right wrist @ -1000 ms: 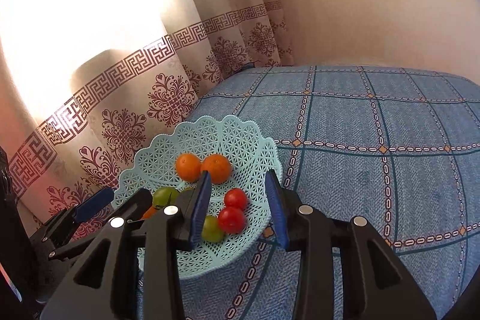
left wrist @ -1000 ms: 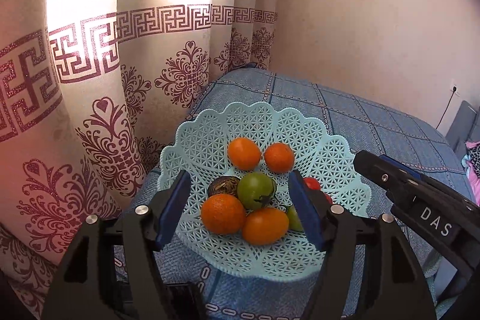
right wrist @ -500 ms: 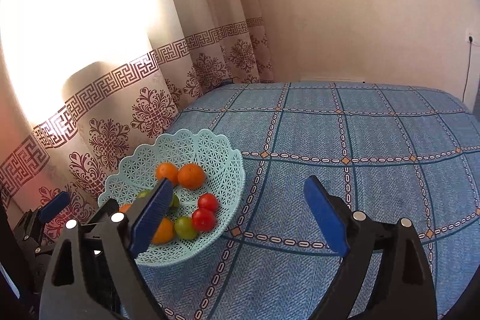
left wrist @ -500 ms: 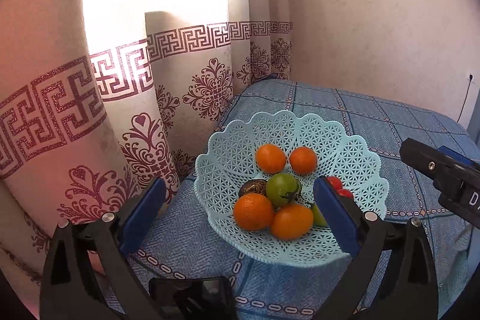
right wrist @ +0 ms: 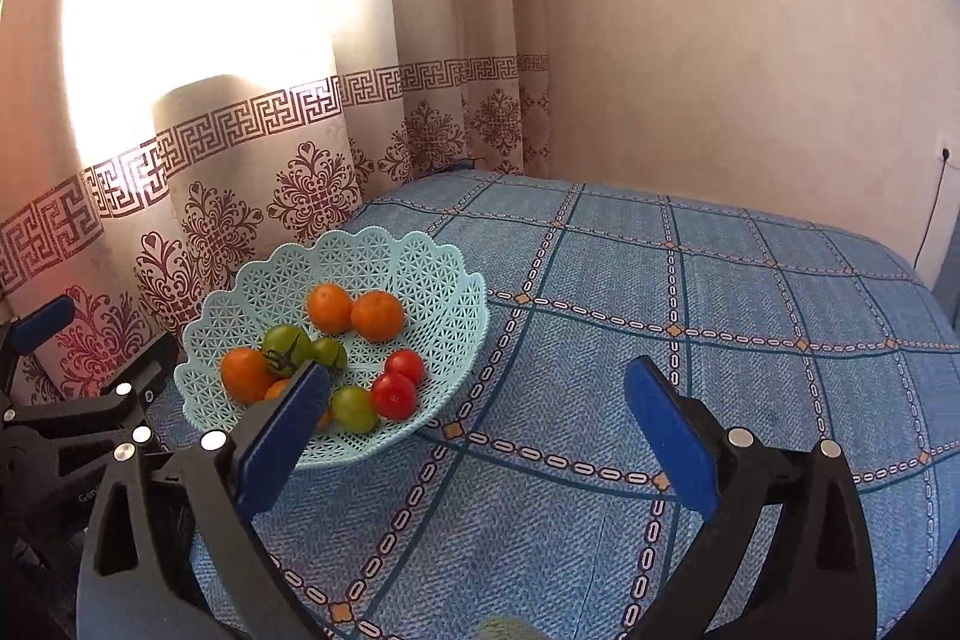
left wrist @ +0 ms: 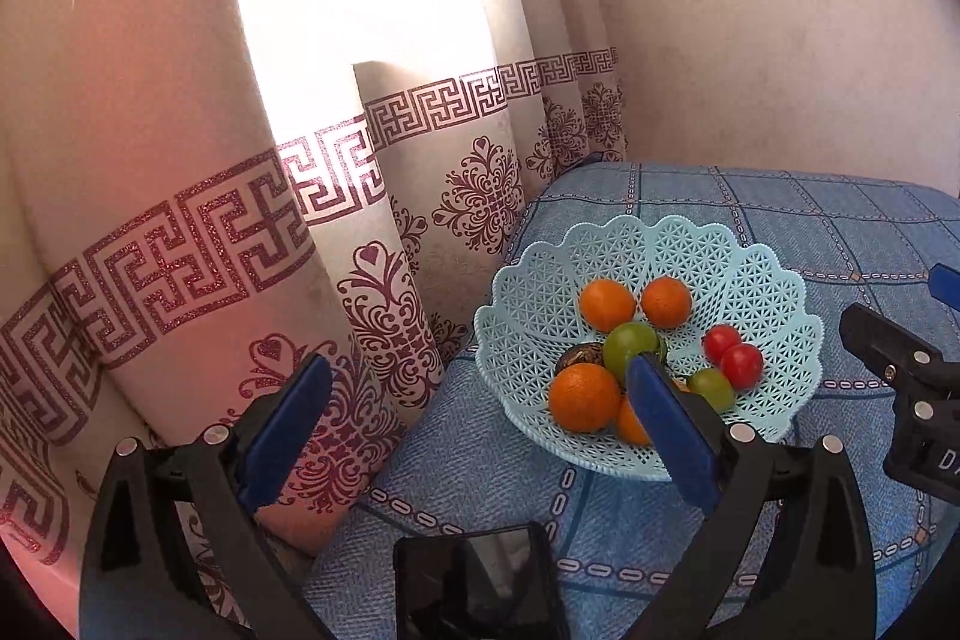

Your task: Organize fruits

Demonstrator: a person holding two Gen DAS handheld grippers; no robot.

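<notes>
1. All visible fruit sits in the basket (right wrist: 420, 274), a pale blue lattice bowl at the near-left corner of the bed (right wrist: 690, 370), just beside the curtain (right wrist: 252, 196). No loose fruit shows on the bedspread in either view.
2. Judgement: task looks at or close to its end. Nothing visible is left to gather, and neither gripper holds anything.
3. Left gripper (left wrist: 474, 436): jaws spread wide, empty, hanging near and left of the basket, over the bed edge and curtain.
4. Right gripper (right wrist: 480, 436): jaws also wide apart, empty, near the basket and to its right, over bare bedspread.
5. Count from the right wrist view:
   - oranges (right wrist: 329, 307): two at the far side, one at the left, plus one partly hidden behind the right gripper's finger, so four.
   - red tomatoes (right wrist: 394, 395): two, touching, on the right.
   - green tomatoes (right wrist: 287, 345): three.
6. One dark round item (left wrist: 579, 357) shows in the left wrist view; cannot tell what it is.
7. One dark phone-like object (left wrist: 480, 580) lies at the near edge in the left wrist view.
</notes>
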